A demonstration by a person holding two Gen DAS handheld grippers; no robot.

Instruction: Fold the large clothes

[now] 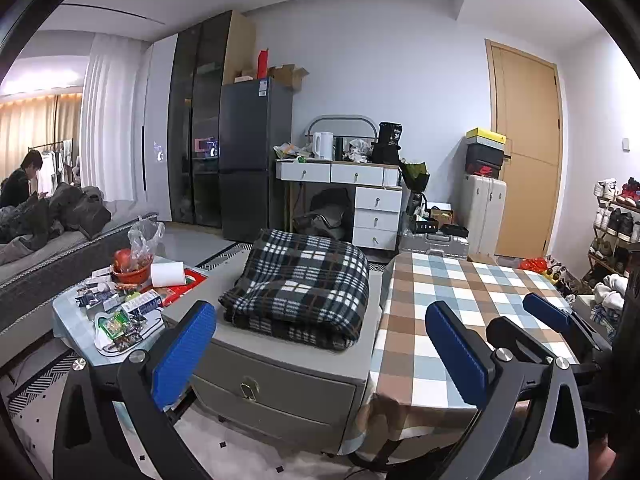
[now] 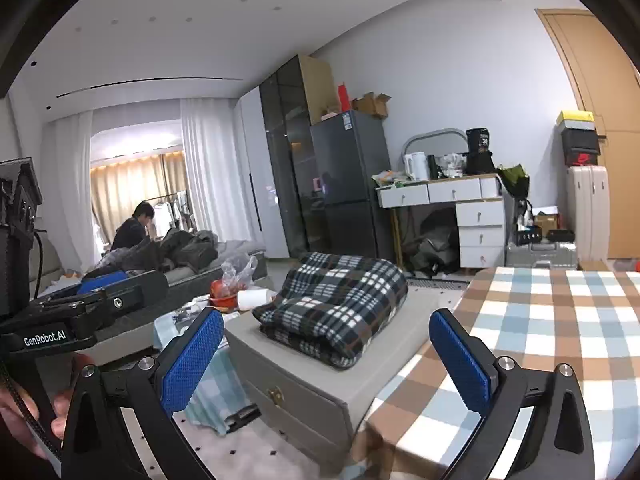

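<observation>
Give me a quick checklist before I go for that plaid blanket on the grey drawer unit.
1. Left gripper jaws wide, nothing between them: ok.
2. Right gripper jaws wide, empty: ok.
3. Plaid blanket lying folded on the grey drawer unit, nothing on top of it: ok.
4. Checked tablecloth bare where it shows, free for spreading: ok.
5. Clutter on the side table lies apart from the blanket: ok.
6. Whether the blanket's loose edges face the grippers: cannot tell.

My rig: left hand-held gripper (image 1: 320, 348) and right hand-held gripper (image 2: 326, 360), both black-framed, blue textured pads (image 2: 192, 360), silver screws; "GenRobot.AI" lettering at nine o'clock.
</observation>
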